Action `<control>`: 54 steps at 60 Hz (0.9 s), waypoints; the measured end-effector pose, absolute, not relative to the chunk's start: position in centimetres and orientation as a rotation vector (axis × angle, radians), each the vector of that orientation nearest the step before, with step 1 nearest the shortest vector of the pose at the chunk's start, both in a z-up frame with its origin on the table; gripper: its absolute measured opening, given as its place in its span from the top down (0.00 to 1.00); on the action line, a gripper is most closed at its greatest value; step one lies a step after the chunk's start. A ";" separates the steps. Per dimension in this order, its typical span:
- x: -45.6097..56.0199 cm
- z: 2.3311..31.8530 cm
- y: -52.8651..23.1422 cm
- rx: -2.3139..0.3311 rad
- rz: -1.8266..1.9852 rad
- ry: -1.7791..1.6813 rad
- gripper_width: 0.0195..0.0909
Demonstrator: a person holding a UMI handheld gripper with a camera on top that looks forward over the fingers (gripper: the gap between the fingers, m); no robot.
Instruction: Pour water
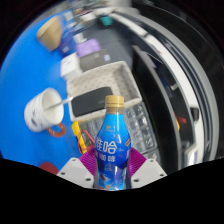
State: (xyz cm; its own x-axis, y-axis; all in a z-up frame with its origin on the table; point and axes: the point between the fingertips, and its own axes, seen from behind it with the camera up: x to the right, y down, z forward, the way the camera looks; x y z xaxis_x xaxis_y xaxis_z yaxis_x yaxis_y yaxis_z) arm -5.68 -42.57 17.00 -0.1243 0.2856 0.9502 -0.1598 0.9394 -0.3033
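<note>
A: One bottle (112, 148) sits right between the two fingers of the claw (112, 172), upright, cap on top. The fingers look closed in on its lower body from both sides, so I'd judge it gripped and carried, not resting on anything.

B: Why upright, if the job is pouring?

A: Probably because it hasn't reached the target. The gold cap (115, 101) appears to be on, so nothing can come out yet anyway. That would need dealing with first, in my view.

B: Anything readable on it?

A: A blue label (109, 152) with white characters, likely Chinese, too small for me to read. No brand I could name.

B: And beyond the bottle?

A: Just past it, off to one side, a white cup (43, 108) stands open-mouthed on the blue table (25, 70). I'd take it as the place for the water. Behind the bottle lies a dark phone-like slab (92, 101) on a grey tray (118, 73). Farther still, some purple and tan odds and ends I can't identify.
</note>
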 end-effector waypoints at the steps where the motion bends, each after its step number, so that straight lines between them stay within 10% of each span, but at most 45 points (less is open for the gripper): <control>1: -5.6 17.0 -42.5 -0.142 0.433 -1.654 0.75; 20: -4.2 12.2 -40.9 -0.980 1.236 -1.646 0.75; 40: -4.1 9.3 -40.5 -1.032 1.370 -1.576 0.74; 54: -3.5 8.6 -40.0 -1.075 1.328 -1.583 0.44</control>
